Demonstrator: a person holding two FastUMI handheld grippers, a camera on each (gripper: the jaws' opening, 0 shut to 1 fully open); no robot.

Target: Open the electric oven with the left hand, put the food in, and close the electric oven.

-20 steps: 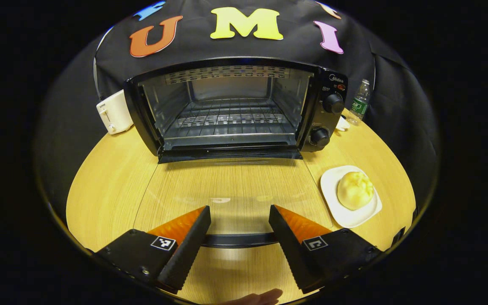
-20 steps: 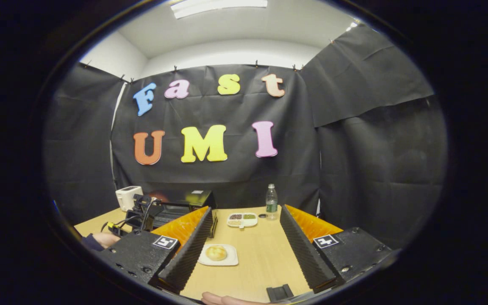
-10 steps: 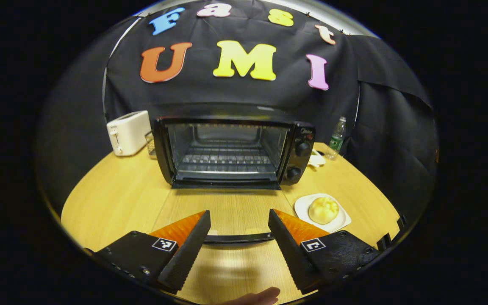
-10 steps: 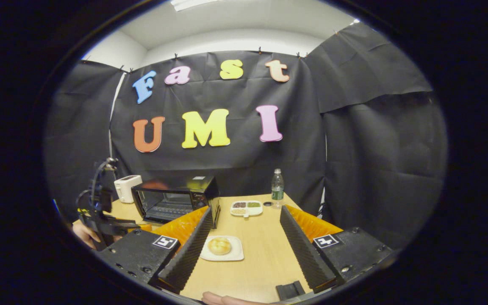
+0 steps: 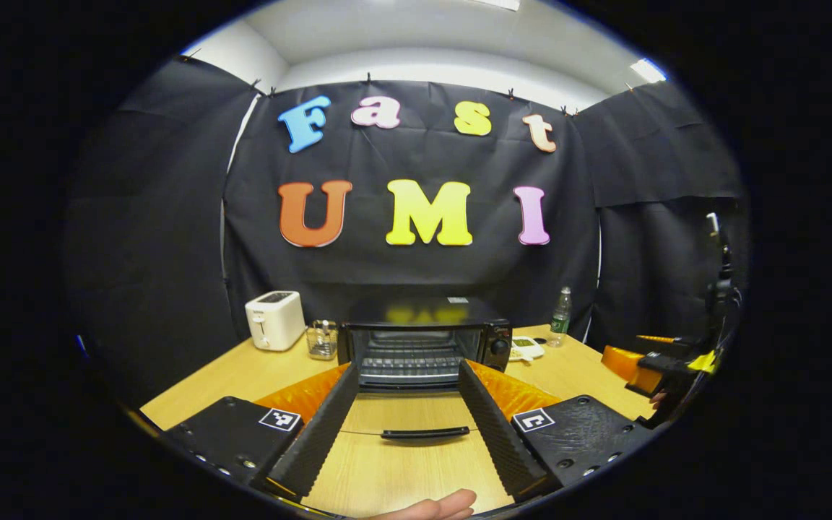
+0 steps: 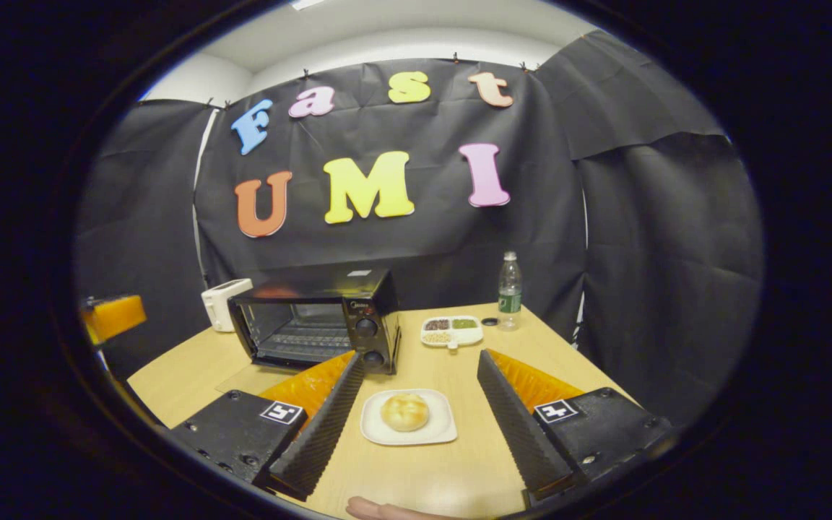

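Observation:
The black electric oven (image 5: 423, 345) stands at the back of the wooden table with its glass door folded down flat, the door handle (image 5: 423, 433) nearest me. My left gripper (image 5: 409, 365) is open and held back from the door, touching nothing. In the right gripper view the oven (image 6: 315, 318) sits to the left, and a round bun (image 6: 405, 412) lies on a white plate (image 6: 438, 433) in front of it. My right gripper (image 6: 421, 355) is open, above the table, with the plate in line between its fingers. The right gripper (image 5: 665, 361) also appears at the far right of the left gripper view.
A white toaster (image 5: 274, 319) and a glass jar (image 5: 322, 339) stand left of the oven. A water bottle (image 6: 508, 291), its cap (image 6: 489, 321) and a divided dish of seasonings (image 6: 452, 331) sit at the back right. Black cloth walls close the booth.
My left gripper has drawn back and risen away from the opened door, staying open. The right gripper has tipped down and come closer to the plate with the bun.

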